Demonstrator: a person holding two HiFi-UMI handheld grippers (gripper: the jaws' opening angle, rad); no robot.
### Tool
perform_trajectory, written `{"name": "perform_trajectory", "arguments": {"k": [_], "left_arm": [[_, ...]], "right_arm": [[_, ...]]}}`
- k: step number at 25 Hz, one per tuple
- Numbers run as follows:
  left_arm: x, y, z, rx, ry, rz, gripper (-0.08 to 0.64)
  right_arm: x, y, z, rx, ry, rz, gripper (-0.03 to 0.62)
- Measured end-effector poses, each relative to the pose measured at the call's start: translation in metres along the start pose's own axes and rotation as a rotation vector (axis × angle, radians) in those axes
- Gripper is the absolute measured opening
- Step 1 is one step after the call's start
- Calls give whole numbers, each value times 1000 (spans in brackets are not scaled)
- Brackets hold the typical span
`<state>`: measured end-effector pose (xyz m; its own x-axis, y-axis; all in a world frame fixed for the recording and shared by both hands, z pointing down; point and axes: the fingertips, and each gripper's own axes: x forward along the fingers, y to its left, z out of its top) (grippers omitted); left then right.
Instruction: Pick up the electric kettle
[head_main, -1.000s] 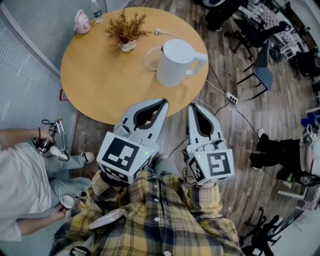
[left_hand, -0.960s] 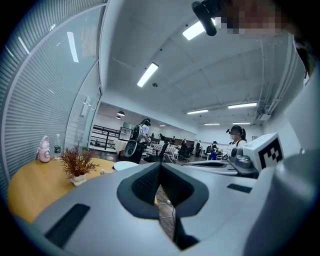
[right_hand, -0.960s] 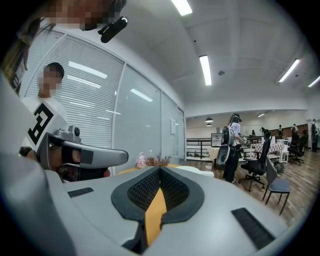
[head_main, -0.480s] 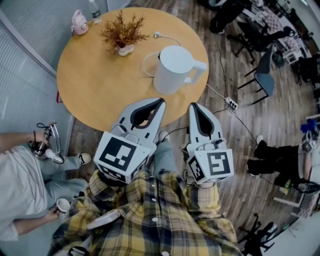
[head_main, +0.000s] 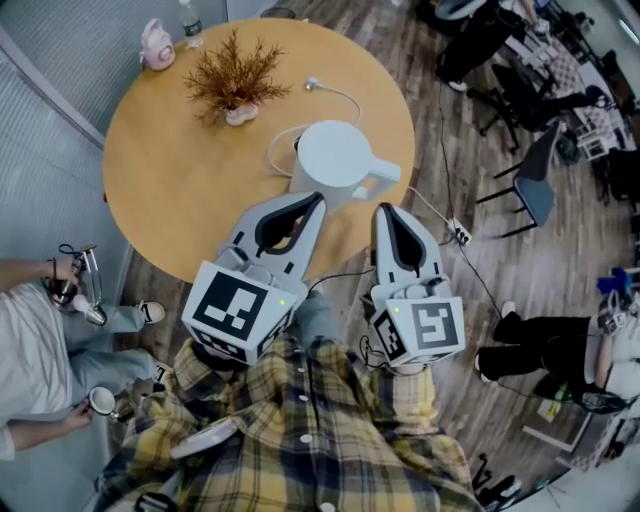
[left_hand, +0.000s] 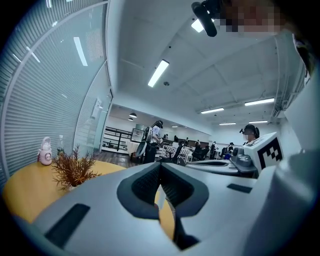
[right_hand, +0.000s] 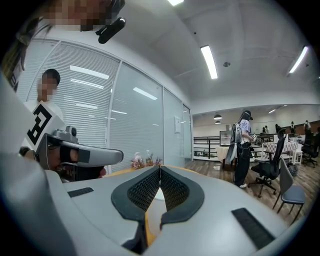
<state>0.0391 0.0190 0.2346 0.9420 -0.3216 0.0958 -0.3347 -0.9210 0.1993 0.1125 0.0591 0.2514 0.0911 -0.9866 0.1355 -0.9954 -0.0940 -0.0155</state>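
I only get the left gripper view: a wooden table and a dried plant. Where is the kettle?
Observer: The head view shows the white electric kettle standing on the round wooden table near its edge, just ahead of the left gripper and right gripper.
Operator: Which way does its handle point?
Observer: Rightward in the head view; the handle lies ahead of the right gripper.
Operator: Is that one holding anything?
Observer: No, the right gripper view shows its jaws shut and empty.

Bright, even light came from ceiling strip lights (left_hand: 158, 73); shadows were soft. Gripper views were heavily fisheyed, black at corners, foreground soft. Head view was sharp, edges stretched; white electric kettle (head_main: 335, 165) looked near clipping.
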Motion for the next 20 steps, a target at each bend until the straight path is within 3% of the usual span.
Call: {"name": "perform_trajectory", "arguments": {"k": [10,20], "left_arm": [[57,-2,10,-11,-12,124,3],[76,12,14,-9,-14,196,3]], "right_arm": [[28,-63,6,-16,12,105,32],[54,-80,3,-23,32,167,32]]}}
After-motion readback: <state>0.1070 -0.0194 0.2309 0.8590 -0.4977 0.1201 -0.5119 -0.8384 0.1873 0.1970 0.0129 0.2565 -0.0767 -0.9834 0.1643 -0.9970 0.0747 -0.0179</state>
